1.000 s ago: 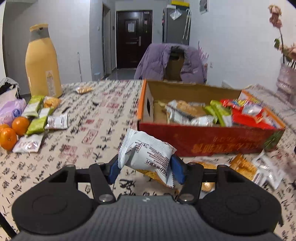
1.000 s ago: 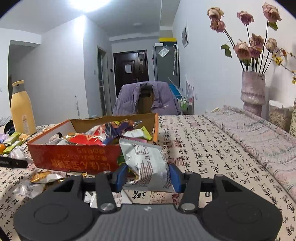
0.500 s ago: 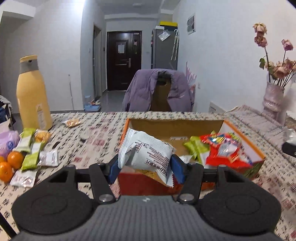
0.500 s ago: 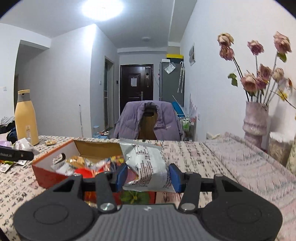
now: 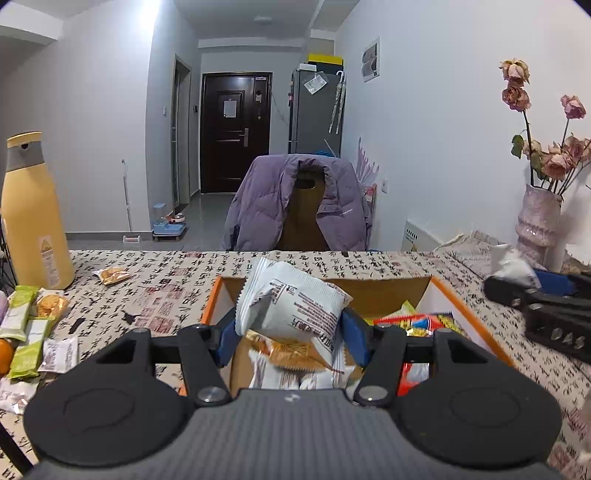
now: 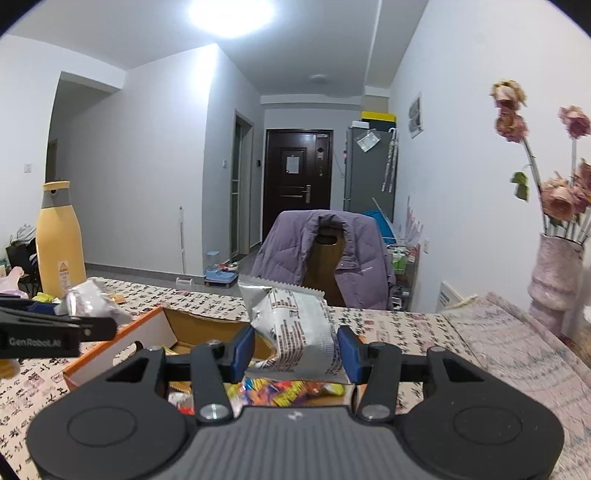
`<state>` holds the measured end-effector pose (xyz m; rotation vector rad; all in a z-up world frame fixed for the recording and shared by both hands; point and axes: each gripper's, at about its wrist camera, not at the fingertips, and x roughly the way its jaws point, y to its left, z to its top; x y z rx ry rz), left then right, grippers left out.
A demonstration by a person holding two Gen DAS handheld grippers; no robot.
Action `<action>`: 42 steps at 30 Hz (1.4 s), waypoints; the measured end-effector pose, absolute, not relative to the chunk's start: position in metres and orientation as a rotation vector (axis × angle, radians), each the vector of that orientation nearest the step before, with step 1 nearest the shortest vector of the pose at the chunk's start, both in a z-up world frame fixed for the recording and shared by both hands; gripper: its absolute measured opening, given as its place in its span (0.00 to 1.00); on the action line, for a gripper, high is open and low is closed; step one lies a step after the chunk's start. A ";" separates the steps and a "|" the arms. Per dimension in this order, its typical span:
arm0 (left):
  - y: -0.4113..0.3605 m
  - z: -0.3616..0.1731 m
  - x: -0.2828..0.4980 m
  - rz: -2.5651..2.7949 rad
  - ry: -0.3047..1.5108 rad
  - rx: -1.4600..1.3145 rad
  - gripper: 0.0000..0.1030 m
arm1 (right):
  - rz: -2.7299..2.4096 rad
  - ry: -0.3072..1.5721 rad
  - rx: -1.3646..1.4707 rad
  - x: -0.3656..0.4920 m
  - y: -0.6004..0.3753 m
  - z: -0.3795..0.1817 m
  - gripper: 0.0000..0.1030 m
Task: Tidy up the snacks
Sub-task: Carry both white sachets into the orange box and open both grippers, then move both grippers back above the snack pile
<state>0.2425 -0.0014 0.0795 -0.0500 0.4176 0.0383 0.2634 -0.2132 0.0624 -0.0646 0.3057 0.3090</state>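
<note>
White crinkled snack packet (image 5: 291, 306) (dark printed text).

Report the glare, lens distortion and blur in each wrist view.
Right wrist view: ceiling light blows out to white glare; door frames and walls bow outward; dark vignette in the corners; dried flowers look soft. Left wrist view: milder glare streak at the top left, same fisheye bowing; white snack packet is sharp.

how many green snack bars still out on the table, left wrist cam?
2 clearly: one green bar beside the yellow bottle, another green bar nearer the camera at the left edge. More may be hidden off-frame.
</note>
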 end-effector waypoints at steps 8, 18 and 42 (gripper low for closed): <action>0.002 0.079 0.282 0.055 0.409 -0.103 0.57 | 0.321 0.341 -0.053 0.300 -0.186 0.058 0.47; 0.011 0.049 0.301 0.096 0.439 -0.120 0.57 | 0.335 0.375 -0.022 0.319 -0.185 0.032 0.47; 0.014 0.048 0.294 0.104 0.405 -0.141 1.00 | 0.269 0.409 0.051 0.326 -0.211 0.023 1.00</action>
